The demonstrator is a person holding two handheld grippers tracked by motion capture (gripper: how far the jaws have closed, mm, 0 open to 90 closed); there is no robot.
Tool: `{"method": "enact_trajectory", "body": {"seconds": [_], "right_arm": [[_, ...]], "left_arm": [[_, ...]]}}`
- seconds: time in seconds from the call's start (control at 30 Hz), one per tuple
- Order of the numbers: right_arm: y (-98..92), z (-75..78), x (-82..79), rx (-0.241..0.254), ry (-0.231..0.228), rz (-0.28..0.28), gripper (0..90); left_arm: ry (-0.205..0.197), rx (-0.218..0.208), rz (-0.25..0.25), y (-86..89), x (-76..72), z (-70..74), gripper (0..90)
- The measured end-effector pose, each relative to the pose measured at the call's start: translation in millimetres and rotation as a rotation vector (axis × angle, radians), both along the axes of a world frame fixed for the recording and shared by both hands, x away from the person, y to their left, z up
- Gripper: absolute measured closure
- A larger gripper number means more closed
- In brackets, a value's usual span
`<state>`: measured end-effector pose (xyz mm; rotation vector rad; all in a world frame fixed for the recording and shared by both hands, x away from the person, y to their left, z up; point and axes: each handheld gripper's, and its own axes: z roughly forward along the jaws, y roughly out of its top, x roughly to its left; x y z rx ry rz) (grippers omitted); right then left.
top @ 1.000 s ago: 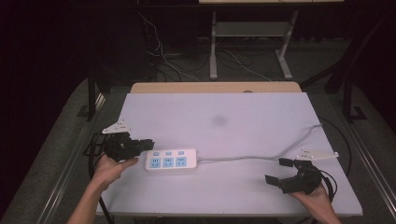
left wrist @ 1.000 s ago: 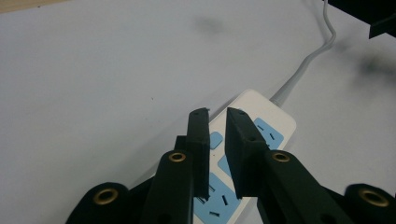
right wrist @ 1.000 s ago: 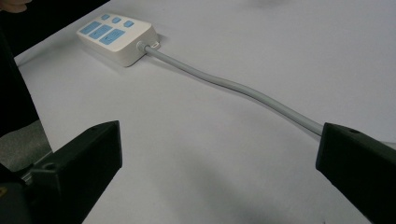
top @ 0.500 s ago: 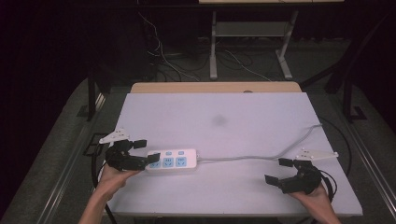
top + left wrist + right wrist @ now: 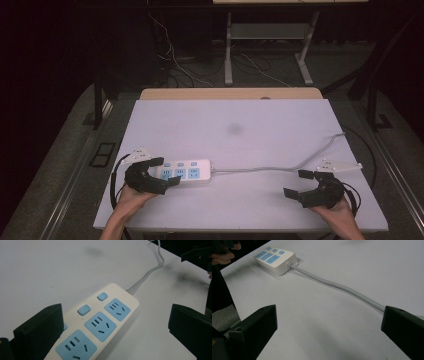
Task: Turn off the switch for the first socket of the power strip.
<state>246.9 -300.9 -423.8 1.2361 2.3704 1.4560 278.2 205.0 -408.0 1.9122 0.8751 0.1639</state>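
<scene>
A white power strip (image 5: pixel 186 171) with blue sockets and switches lies at the front left of the white tabletop (image 5: pixel 230 115). Its grey cable (image 5: pixel 280 168) runs right and drops off the table's right edge. My left gripper (image 5: pixel 168 172) is open, its jaws straddling the strip's left end without closing on it. In the left gripper view the strip (image 5: pixel 100 325) lies between the jaws, closer to the left one. My right gripper (image 5: pixel 294 183) is open at the front right, just short of the cable. In the right gripper view the cable (image 5: pixel 342 287) crosses ahead of the jaws towards the strip (image 5: pixel 275 258).
A dark smudge (image 5: pixel 234 129) marks the middle of the tabletop. A wooden strip (image 5: pixel 230 93) borders its far edge. Behind the table are loose floor cables (image 5: pixel 180 65) and a desk's metal legs (image 5: pixel 229 50). Dark floor flanks both sides.
My left gripper has moved nearer and to the right, so its open jaws now flank the strip's left end. The strip and the right gripper have stayed put.
</scene>
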Motion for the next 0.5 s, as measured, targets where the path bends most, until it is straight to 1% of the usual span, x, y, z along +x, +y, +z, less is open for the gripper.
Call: {"method": "enact_trajectory", "body": {"seconds": [0.17,0.33,0.5], "right_arm": [[-0.2,-0.1,0.1,-0.002,0.001,0.001,0.2],[0.6,-0.5,-0.3,-0.008,0.002,0.004,0.2],[1.4,-0.8,-0.5,-0.013,0.001,0.007,0.2]], "left_arm": [[-0.003,0.001,-0.009,-6.6,-4.7,-6.7,0.0],[-0.007,0.020,-0.023,-11.4,-7.0,-11.9,0.0],[-0.002,0.018,-0.026,-13.1,-7.8,-16.8,0.0]]}}
